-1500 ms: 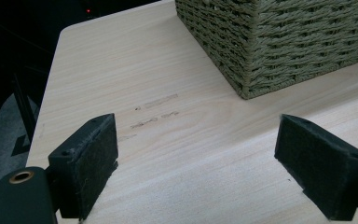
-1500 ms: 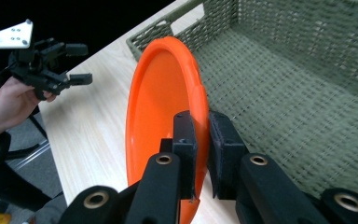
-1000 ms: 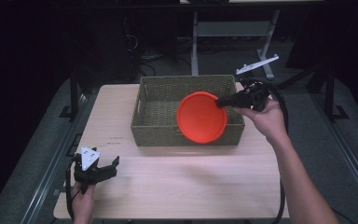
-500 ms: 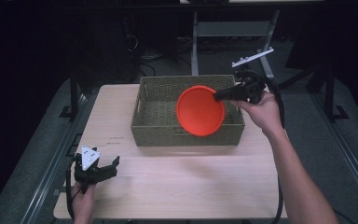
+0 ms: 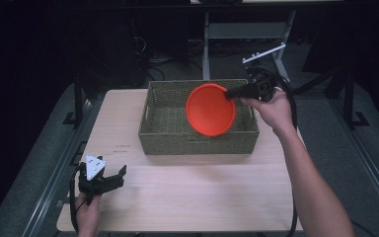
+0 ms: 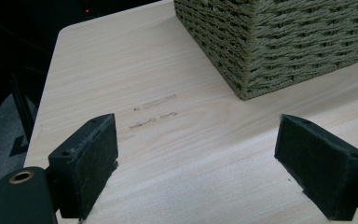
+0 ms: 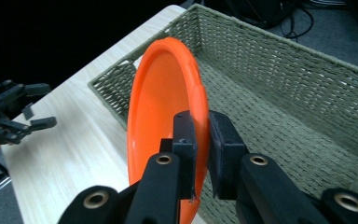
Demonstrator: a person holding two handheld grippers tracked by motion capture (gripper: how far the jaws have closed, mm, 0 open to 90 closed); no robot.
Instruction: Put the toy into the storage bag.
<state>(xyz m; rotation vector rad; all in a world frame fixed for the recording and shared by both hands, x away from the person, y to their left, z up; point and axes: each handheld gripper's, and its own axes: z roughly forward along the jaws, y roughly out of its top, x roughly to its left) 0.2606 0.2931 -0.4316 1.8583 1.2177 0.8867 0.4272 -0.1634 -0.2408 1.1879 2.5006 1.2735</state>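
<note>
Presently my right tongs (image 5: 231,92) are clamped on the rim of the orange plate (image 5: 210,109), held on edge above the wicker basket (image 5: 165,132) directly beneath them, while my left tongs (image 5: 117,177) rest wide open and empty on the bench (image 5: 202,192), well apart.

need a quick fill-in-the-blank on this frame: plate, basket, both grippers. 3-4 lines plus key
1. The right gripper is shut on the rim of an orange ____.
2. The plate is held on edge above a woven ____.
3. The left gripper has its jaws ____, with nothing between them.
4. The basket stands on a light wooden ____.

Missing words: plate; basket; open; table
</note>
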